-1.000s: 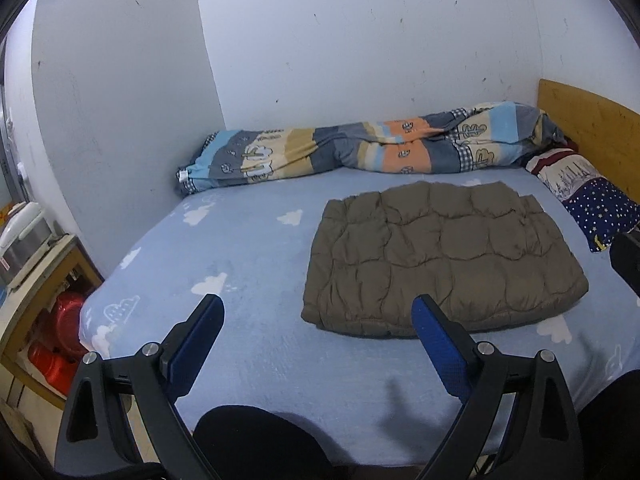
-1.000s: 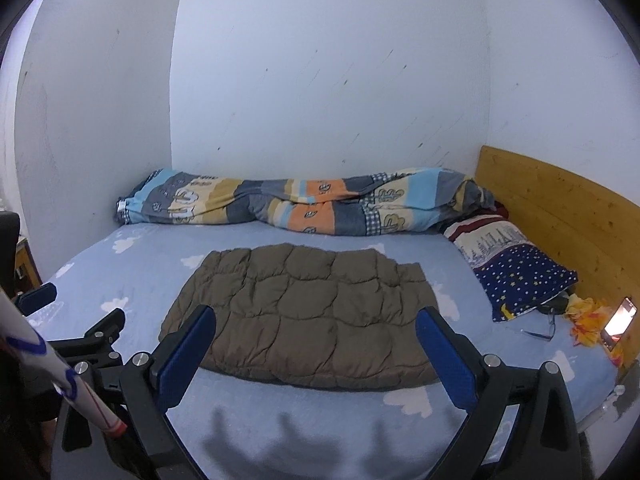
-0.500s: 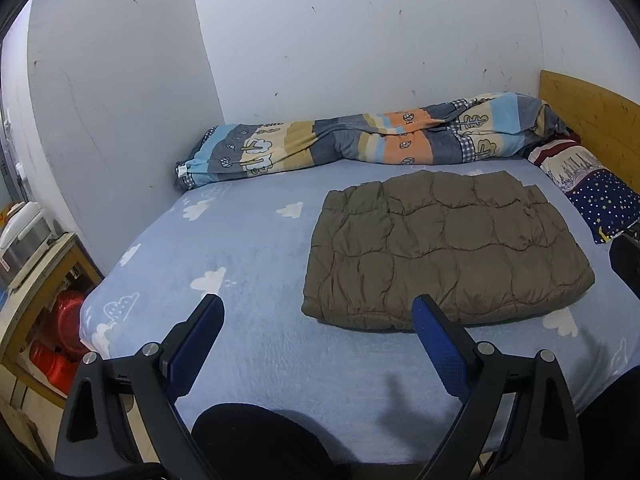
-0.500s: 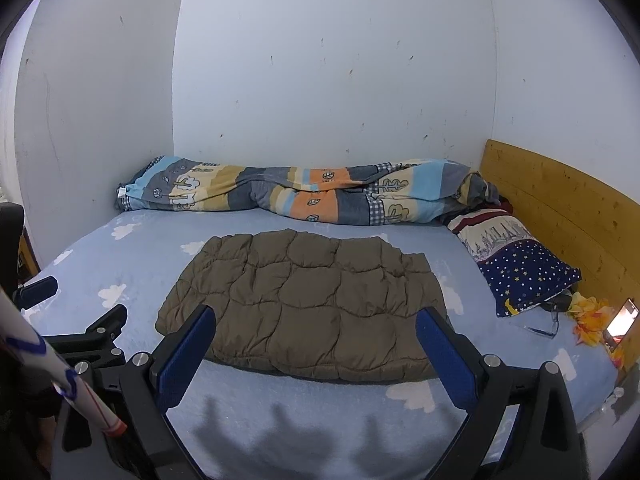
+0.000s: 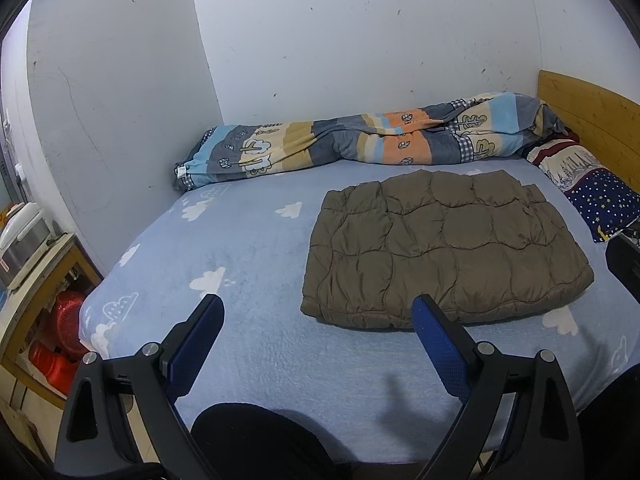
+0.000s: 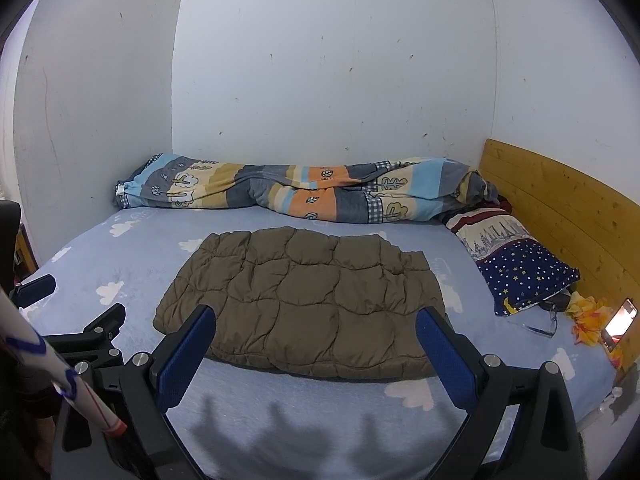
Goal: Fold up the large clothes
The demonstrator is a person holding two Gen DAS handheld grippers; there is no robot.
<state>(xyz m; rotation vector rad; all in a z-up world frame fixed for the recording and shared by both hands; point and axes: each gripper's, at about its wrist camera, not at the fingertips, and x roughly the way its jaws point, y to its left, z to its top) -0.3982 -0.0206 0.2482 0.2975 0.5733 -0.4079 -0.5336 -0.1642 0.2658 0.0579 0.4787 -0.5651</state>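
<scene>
A brown quilted jacket (image 5: 444, 244) lies folded into a flat rectangle on the blue cloud-print bed (image 5: 240, 240); the right wrist view shows it as well (image 6: 304, 300). My left gripper (image 5: 318, 308) hangs open over the bed's near edge, short of the jacket's front left corner, holding nothing. My right gripper (image 6: 316, 318) is open too, its blue pads framing the jacket's near edge from above without touching it. The left gripper's black frame (image 6: 80, 332) shows at the lower left of the right wrist view.
A rolled striped duvet (image 5: 360, 140) lies along the far wall. A starry pillow (image 6: 520, 264) and wooden headboard (image 6: 560, 220) are at the right, with glasses (image 6: 540, 326), a yellow flower (image 6: 588, 316) and a lit phone (image 6: 620, 324). A shelf with red items (image 5: 52, 336) stands left.
Both views have shifted slightly: the jacket and duvet sit lower in the frames than a second ago, as both grippers tilt upward or draw back. Jaws stay open.
</scene>
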